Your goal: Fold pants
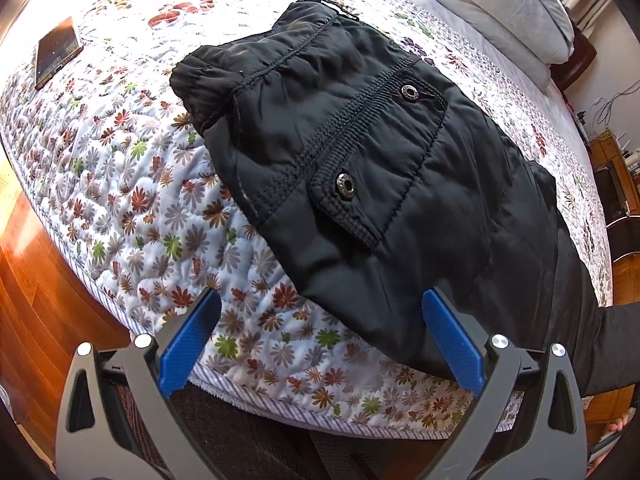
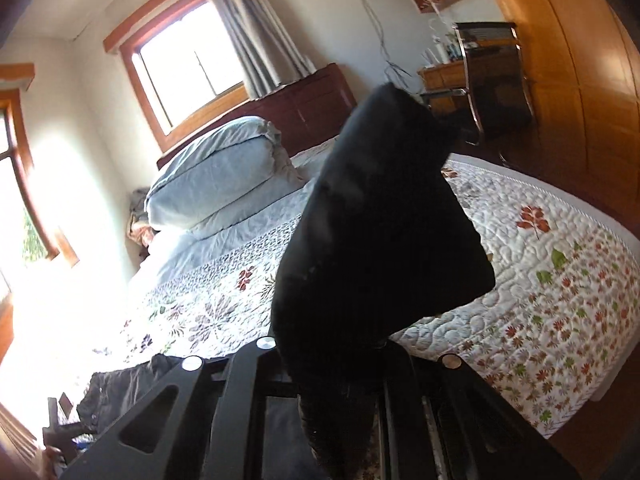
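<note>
Black pants point(image 1: 360, 168) lie on the flowered quilt, waistband at the far end, back pocket with two metal snaps facing up. My left gripper point(image 1: 320, 344) is open near the bed's front edge; its right blue finger point(image 1: 452, 340) touches the pants' near edge, its left finger point(image 1: 192, 344) is over bare quilt. In the right wrist view my right gripper point(image 2: 336, 356) is shut on a black pant leg point(image 2: 380, 232), which stands up above the bed and hides the fingertips.
A phone point(image 1: 56, 52) lies on the quilt point(image 1: 140, 200) at the far left. A folded grey duvet point(image 2: 216, 184) sits at the bed's head. Wooden floor point(image 1: 36, 280) lies left of the bed. A desk and chair point(image 2: 492, 80) stand beyond it.
</note>
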Motion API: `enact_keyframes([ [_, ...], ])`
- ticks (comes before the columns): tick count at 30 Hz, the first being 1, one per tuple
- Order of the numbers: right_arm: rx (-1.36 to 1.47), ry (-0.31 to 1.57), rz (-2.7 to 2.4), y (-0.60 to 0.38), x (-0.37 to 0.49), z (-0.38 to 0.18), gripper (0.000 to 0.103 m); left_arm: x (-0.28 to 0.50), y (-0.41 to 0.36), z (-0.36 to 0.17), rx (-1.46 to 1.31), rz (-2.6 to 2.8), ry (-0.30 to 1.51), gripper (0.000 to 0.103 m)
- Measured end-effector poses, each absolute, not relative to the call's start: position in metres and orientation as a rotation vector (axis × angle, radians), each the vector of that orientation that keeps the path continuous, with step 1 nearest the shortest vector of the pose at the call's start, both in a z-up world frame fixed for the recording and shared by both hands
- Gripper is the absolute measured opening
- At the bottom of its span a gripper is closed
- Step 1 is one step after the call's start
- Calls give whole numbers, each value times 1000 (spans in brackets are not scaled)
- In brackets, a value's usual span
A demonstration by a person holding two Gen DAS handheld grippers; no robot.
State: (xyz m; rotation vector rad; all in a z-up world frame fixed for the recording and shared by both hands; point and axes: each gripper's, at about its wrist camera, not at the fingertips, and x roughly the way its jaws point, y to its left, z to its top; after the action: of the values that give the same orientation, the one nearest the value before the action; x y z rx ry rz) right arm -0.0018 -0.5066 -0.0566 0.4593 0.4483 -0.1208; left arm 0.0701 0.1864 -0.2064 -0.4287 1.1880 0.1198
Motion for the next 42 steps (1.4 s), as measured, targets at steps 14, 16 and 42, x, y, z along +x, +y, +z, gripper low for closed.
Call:
enact_keyframes([
  [14,197,652,82,-387,29,-99,12,55,178,-193,-382,86,1151,100],
  [16,160,692,100,-375,36,-110,12,53,176,-190,-387,86,1152,100],
  [42,-5,918,287,-289,5,-156,77,43,170,-211,-409,77,1156,100],
])
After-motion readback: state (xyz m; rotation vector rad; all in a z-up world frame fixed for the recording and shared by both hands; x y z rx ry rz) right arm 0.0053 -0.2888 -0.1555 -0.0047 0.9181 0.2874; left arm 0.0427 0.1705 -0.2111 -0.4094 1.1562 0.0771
